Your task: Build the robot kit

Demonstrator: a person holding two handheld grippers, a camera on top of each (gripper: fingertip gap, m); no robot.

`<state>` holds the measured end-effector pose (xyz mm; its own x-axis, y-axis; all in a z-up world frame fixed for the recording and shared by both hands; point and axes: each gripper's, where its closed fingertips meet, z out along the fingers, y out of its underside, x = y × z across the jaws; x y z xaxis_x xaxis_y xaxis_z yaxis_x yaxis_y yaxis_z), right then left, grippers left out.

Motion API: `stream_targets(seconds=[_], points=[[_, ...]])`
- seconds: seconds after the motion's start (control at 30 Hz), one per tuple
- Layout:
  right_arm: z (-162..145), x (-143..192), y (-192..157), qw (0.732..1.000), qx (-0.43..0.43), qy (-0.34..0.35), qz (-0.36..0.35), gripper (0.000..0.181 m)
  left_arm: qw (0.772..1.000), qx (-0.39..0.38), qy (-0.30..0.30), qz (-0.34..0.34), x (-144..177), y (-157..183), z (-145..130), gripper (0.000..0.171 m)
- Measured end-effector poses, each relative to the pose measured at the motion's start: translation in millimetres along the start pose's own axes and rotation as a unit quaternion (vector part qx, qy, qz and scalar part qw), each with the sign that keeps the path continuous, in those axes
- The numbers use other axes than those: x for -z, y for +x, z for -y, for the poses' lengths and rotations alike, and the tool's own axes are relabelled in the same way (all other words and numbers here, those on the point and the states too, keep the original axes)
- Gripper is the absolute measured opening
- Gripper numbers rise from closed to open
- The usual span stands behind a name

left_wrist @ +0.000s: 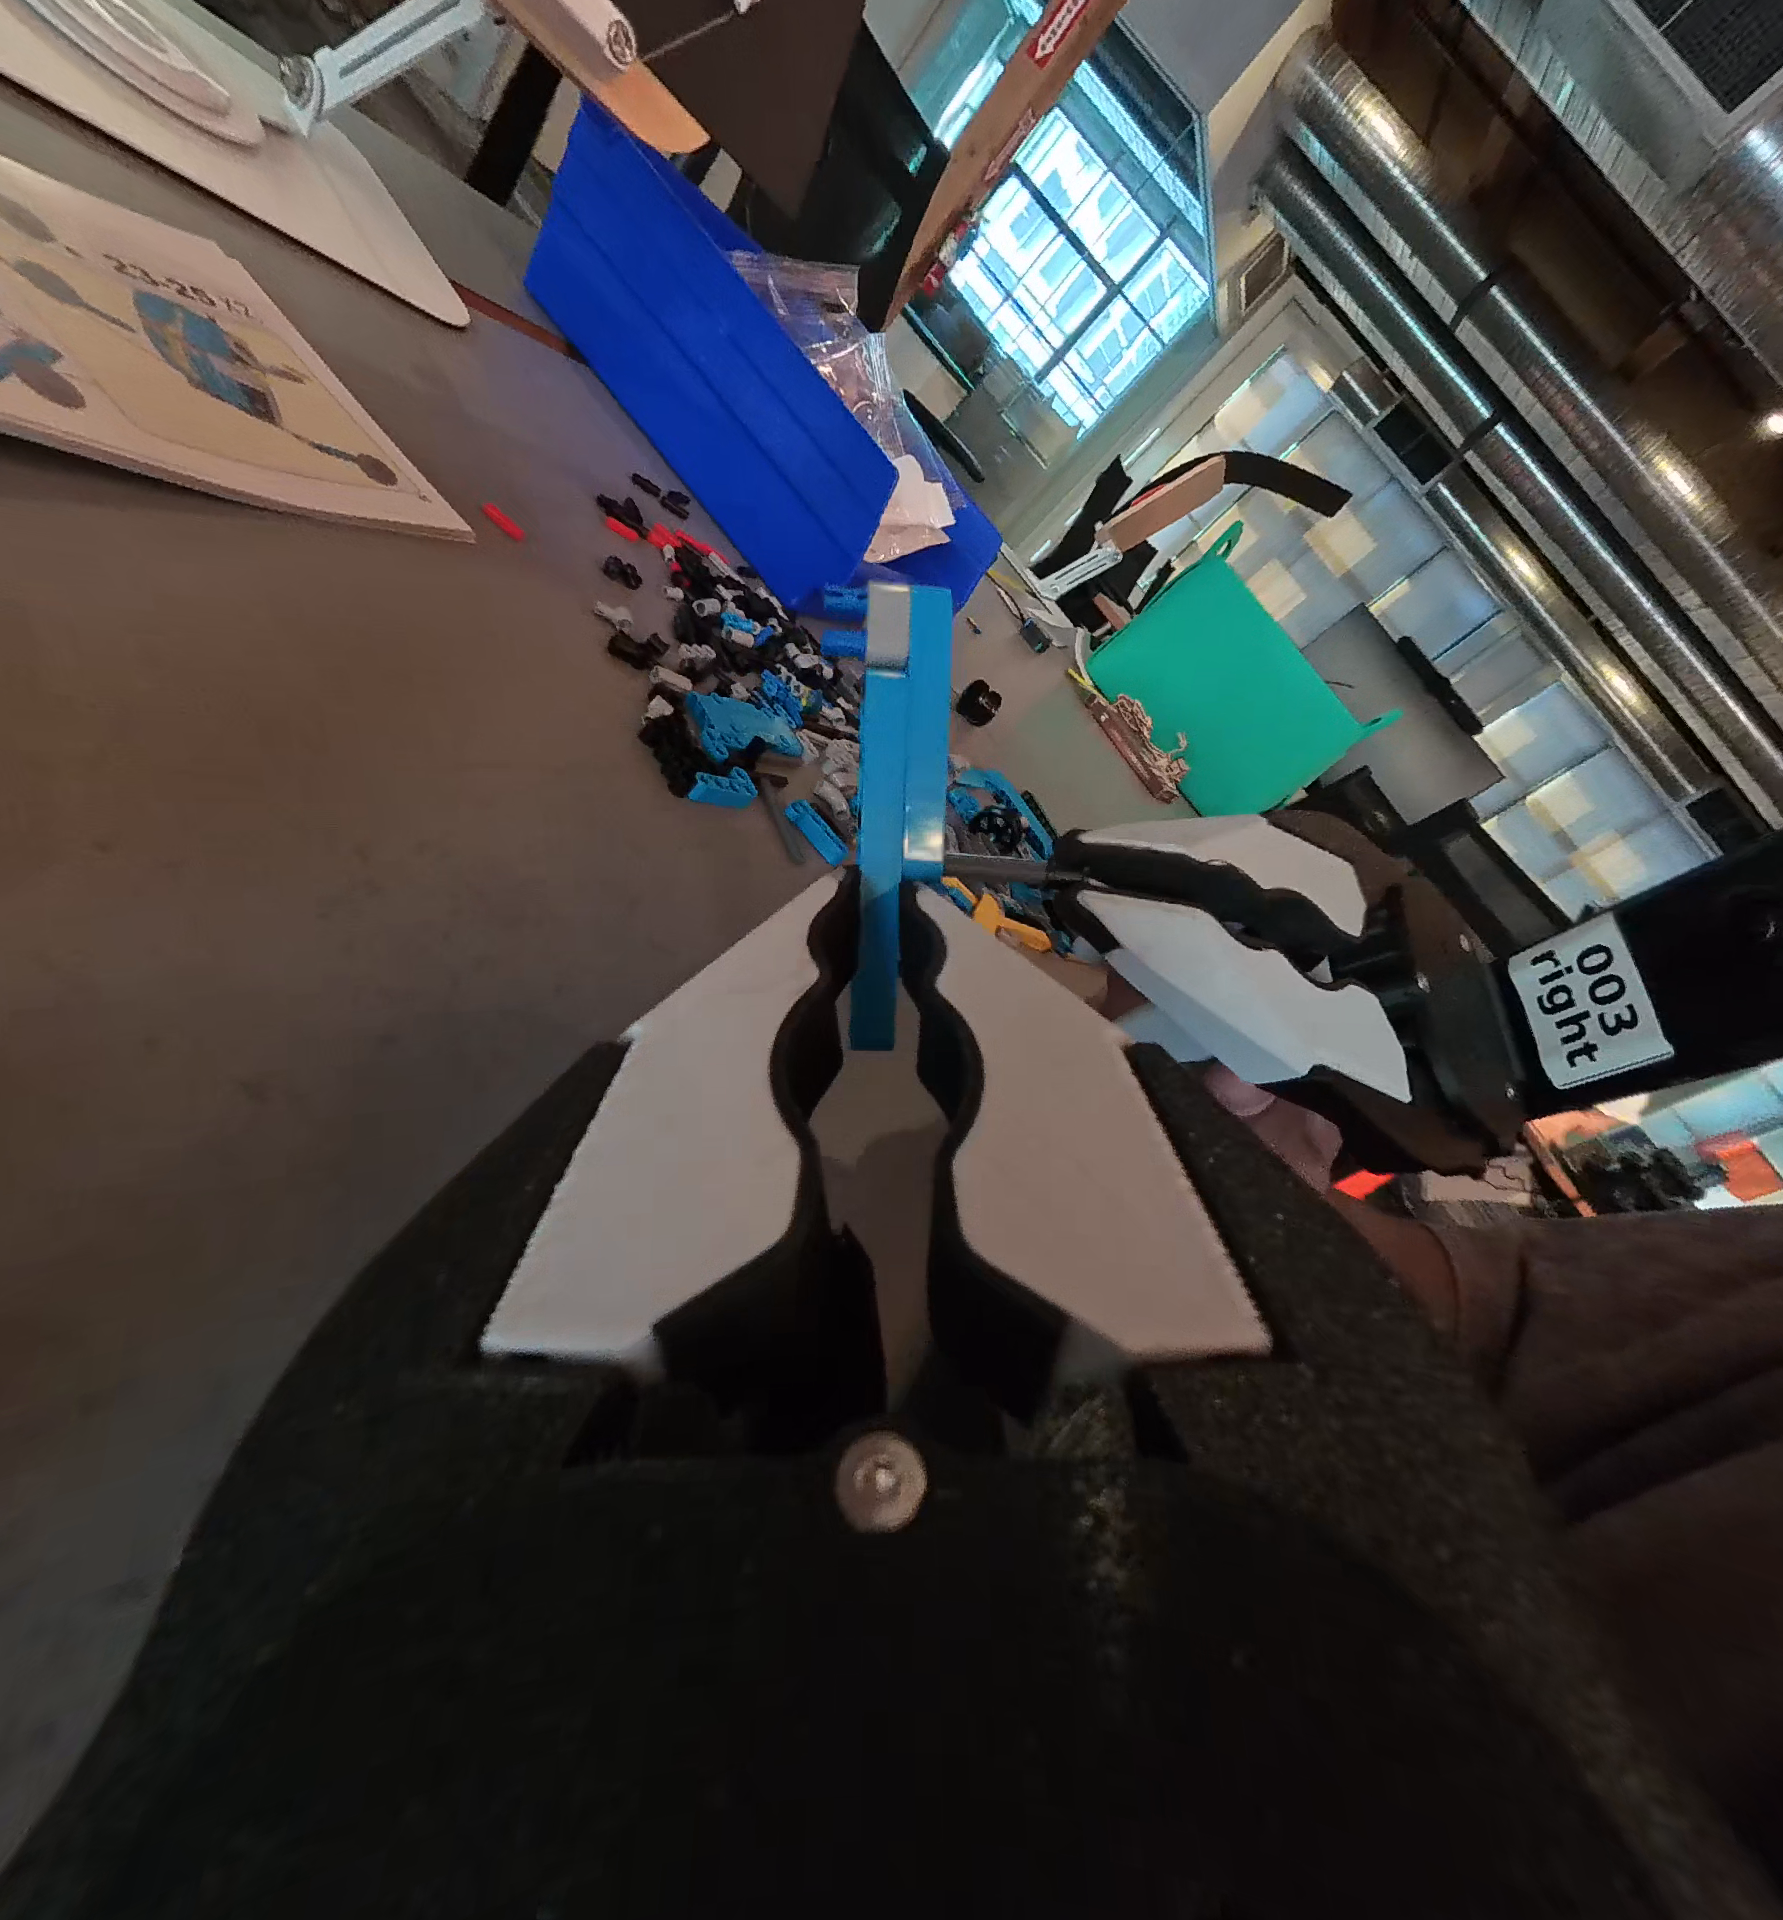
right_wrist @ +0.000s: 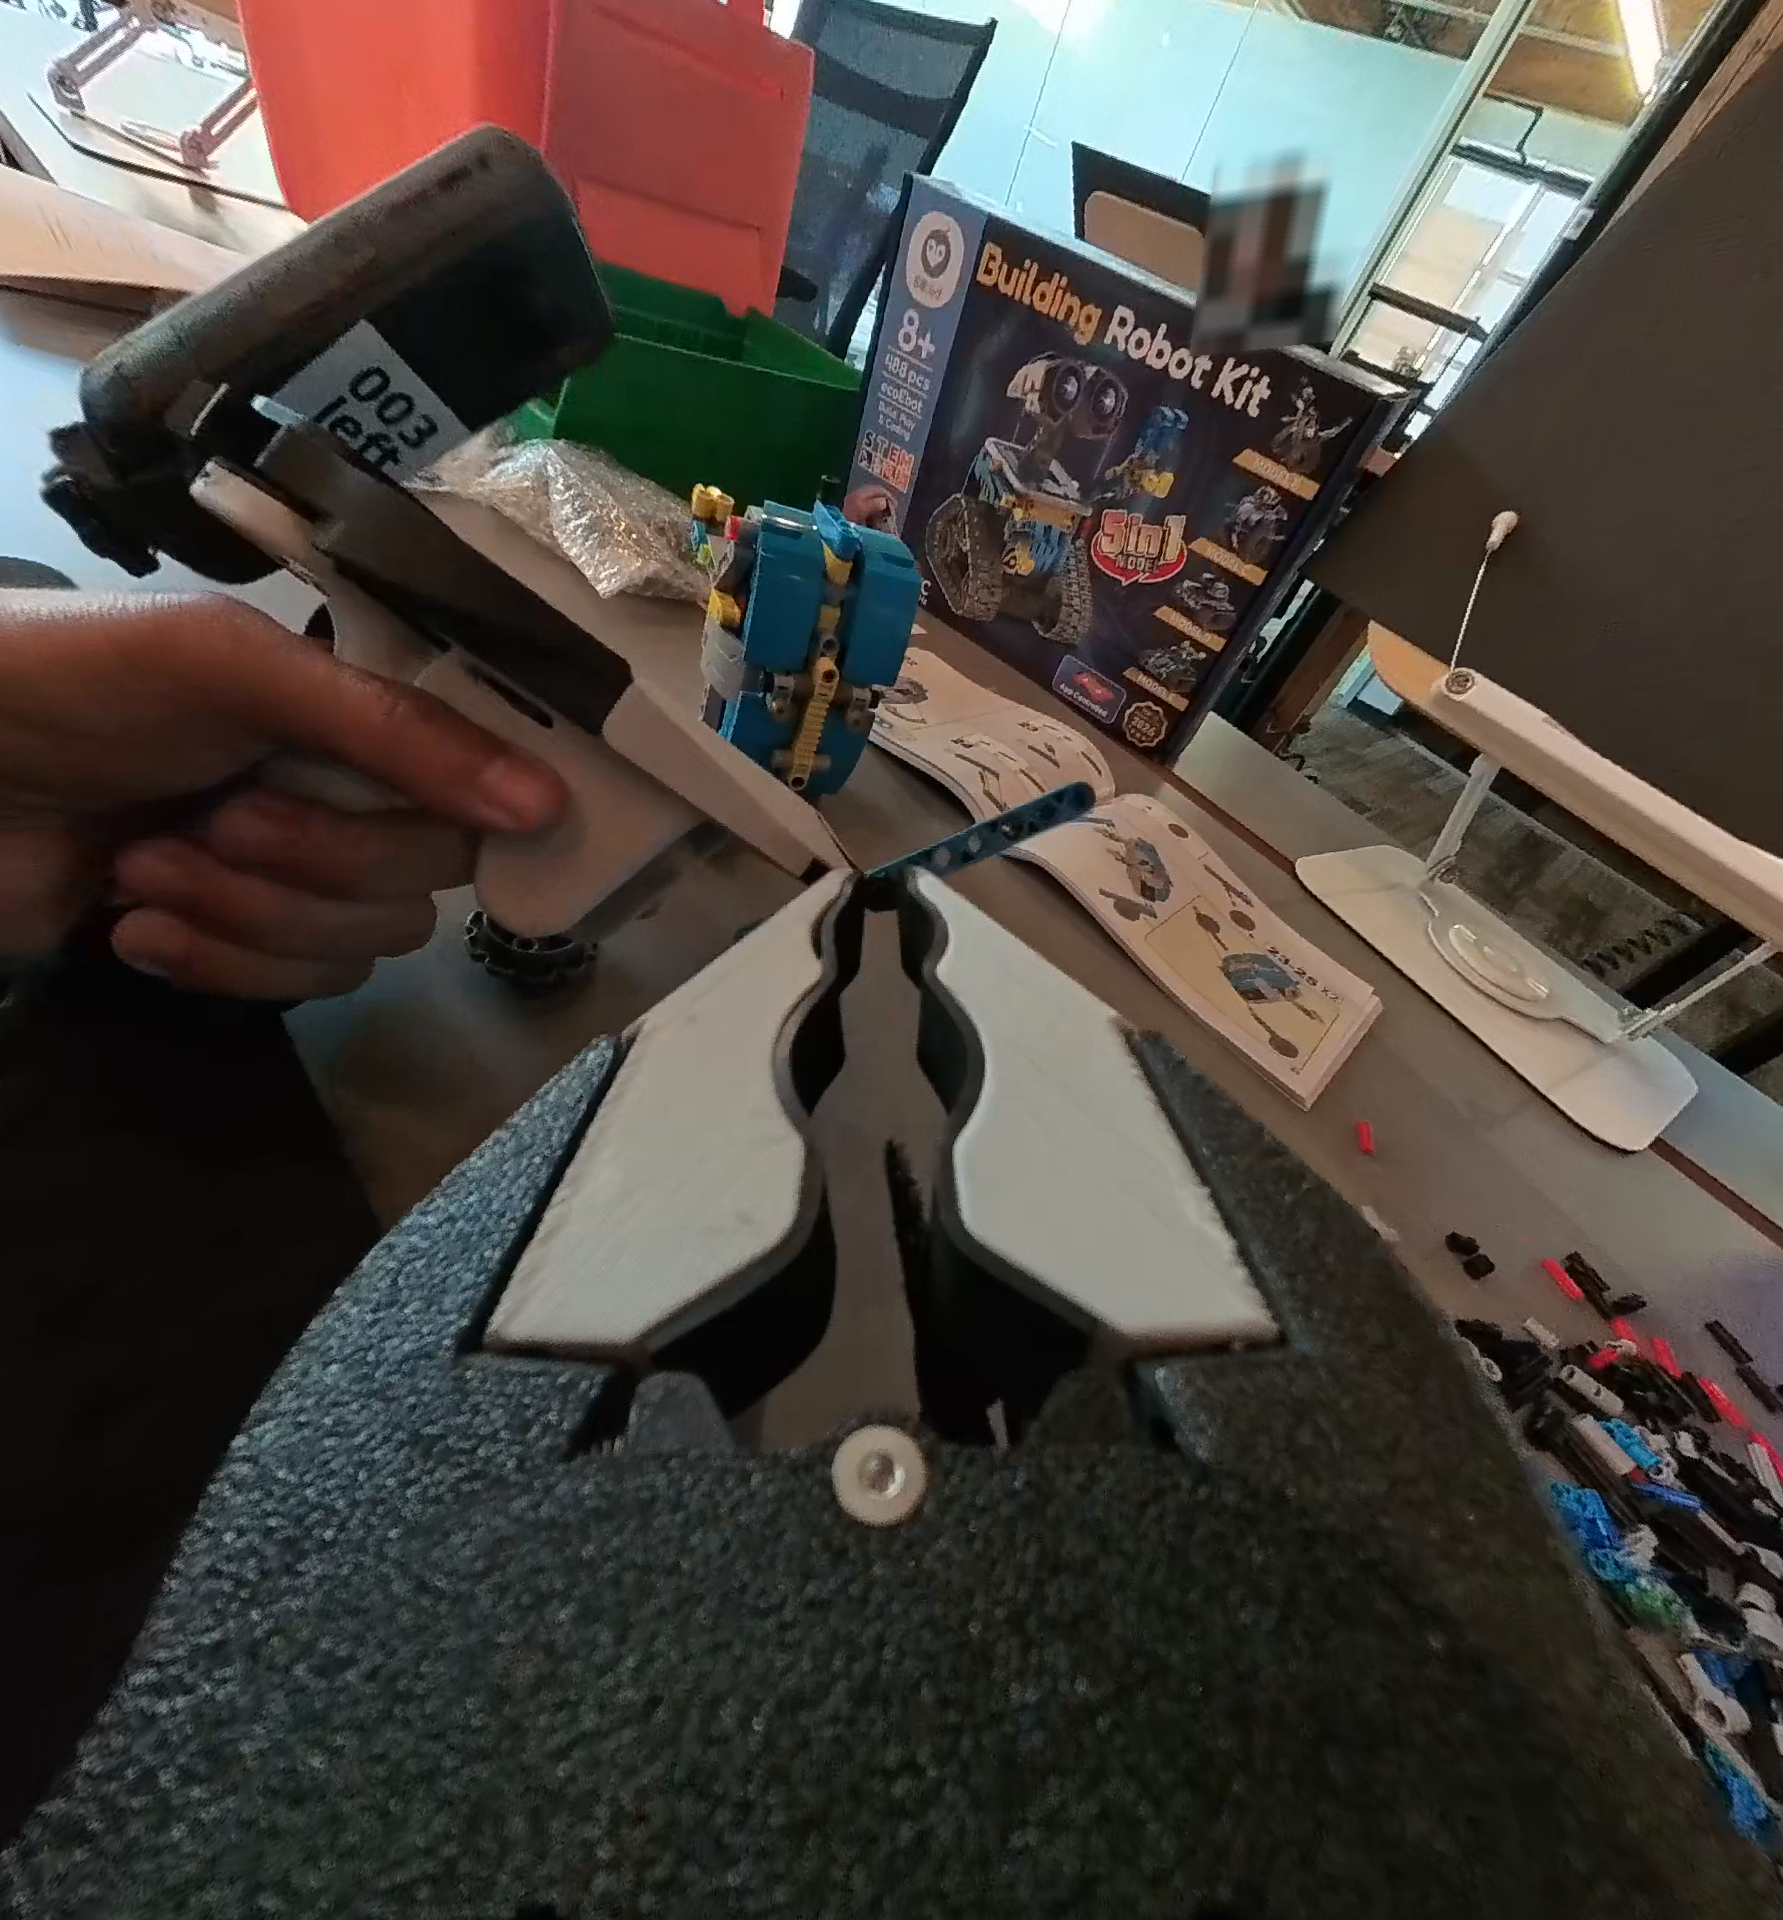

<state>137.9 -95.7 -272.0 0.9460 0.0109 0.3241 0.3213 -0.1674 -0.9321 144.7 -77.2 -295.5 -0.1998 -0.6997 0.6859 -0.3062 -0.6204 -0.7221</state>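
I find my left claw [left_wrist: 874, 935] clamped on a thin, stiff, light blue beam [left_wrist: 897, 790] standing ahead of its tips, while my right claw [right_wrist: 879, 888] pinches a grey pin [left_wrist: 991, 860] against the beam's side.

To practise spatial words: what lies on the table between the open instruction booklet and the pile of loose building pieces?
One small red pin, lying alone on the grey table; both wrist views show it.
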Motion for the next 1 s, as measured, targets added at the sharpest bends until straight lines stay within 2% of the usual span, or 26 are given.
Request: stream_targets(seconds=[0.3, 0.5, 0.6, 0.83, 0.93, 1.0], points=[[0, 0, 2, 0.998, -0.062, 0.008, 0.031, 0.006, 1.0, -0.021, 0.001, 0.006, -1, 2, -1, 0.006], [6, 5, 4, 0.987, -0.134, 0.034, 0.08, 0.006, 1.0, -0.008, 0.0, -0.026, -2, 8, -1, 0.006], [8, 6, 1, 0.986, -0.131, 0.043, 0.095, 0.006, 0.999, 0.0, -0.008, -0.039, -4, 11, -4, 0.006], [7, 8, 1, 0.995, -0.07, 0.036, 0.067, 0.006, 0.999, 0.01, -0.01, -0.05, -3, 12, -5, 0.006], [13, 12, 4, 0.992, -0.085, 0.058, 0.073, 0.006, 0.996, 0.02, -0.013, -0.08, -3, 20, -6, 0.008], [20, 15, 4, 0.985, -0.114, 0.08, 0.1, 0.006, 0.994, 0.03, -0.005, -0.103, -1, 25, -3, 0.008]])
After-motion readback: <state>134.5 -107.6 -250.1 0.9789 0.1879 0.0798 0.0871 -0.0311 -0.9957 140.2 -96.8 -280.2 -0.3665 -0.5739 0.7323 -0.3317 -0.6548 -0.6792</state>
